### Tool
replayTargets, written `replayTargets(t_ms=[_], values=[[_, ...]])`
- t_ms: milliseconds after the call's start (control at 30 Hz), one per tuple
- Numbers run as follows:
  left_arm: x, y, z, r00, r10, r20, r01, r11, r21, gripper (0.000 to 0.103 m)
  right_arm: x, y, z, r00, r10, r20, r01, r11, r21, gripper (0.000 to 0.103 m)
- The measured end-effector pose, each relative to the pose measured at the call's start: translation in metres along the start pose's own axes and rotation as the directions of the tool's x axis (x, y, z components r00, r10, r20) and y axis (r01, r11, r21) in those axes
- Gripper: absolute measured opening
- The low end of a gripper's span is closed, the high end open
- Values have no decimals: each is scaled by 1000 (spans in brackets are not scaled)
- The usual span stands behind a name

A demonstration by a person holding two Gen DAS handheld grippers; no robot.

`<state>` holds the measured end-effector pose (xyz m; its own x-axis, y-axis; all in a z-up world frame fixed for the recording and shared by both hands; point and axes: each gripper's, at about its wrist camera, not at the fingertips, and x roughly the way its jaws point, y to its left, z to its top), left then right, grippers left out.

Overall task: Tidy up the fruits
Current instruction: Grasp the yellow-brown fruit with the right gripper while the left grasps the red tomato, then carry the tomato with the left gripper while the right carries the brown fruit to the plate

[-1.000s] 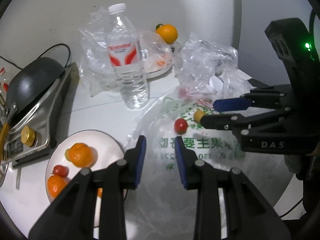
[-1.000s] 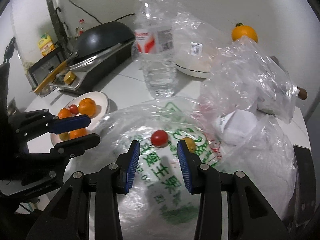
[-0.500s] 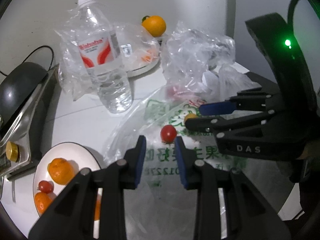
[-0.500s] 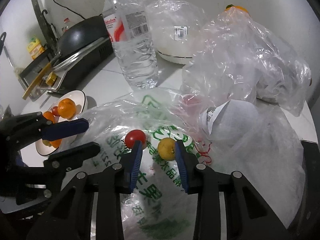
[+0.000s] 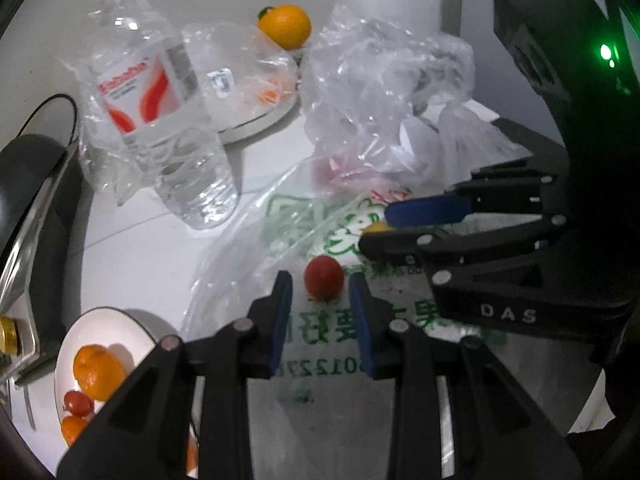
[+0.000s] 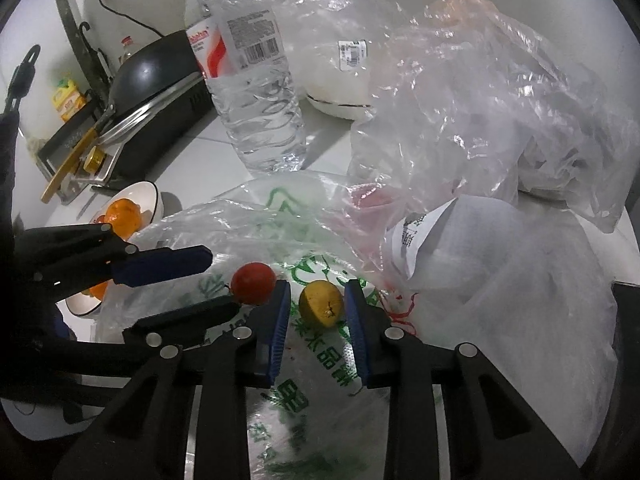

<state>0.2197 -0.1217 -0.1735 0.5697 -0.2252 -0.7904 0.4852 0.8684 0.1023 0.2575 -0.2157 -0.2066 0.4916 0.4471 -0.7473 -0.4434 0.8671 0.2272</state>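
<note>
Fruits lie on the bag: right gripper is closing around the yellow one (squeeze gently), while left gripper, narrowly parted, frames the tomato without touching.

We see the printed bag spread flat across the near bench, and on it a cherry tomato with a small citrus fruit just to its right. Behind the bag stands a water bottle, slightly tilted, with a covered plate behind it and an orange behind that plate. To the right of the bottle we have a heap of crumpled bags. Left of the printed bag sits a bowl holding mandarins and tomatoes; farther left, a wok rests on a cooker.
</note>
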Motion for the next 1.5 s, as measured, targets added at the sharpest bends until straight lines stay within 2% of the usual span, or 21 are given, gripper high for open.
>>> replayTargets(t_ms=[333,767,867,1133,1500], values=[[21,-2,1,998,-5,-62,6,1000,20,31,3,-5,-1,1000,9,-6,-9,1000,4,26],[28,-9,-2,999,19,-49,-15,997,76,30,-4,-3,-3,1000,-1,11,1,1000,10,26],[22,-12,-3,999,17,-28,-15,997,81,27,-9,-3,-5,1000,-8,20,8,1000,14,26],[3,-17,-6,1000,3,0,-3,996,88,26,-23,3,-8,999,-24,39,24,1000,15,26],[-43,-20,-14,997,-8,74,2,997,74,26,-46,26,-8,996,-44,71,45,999,-15,26]])
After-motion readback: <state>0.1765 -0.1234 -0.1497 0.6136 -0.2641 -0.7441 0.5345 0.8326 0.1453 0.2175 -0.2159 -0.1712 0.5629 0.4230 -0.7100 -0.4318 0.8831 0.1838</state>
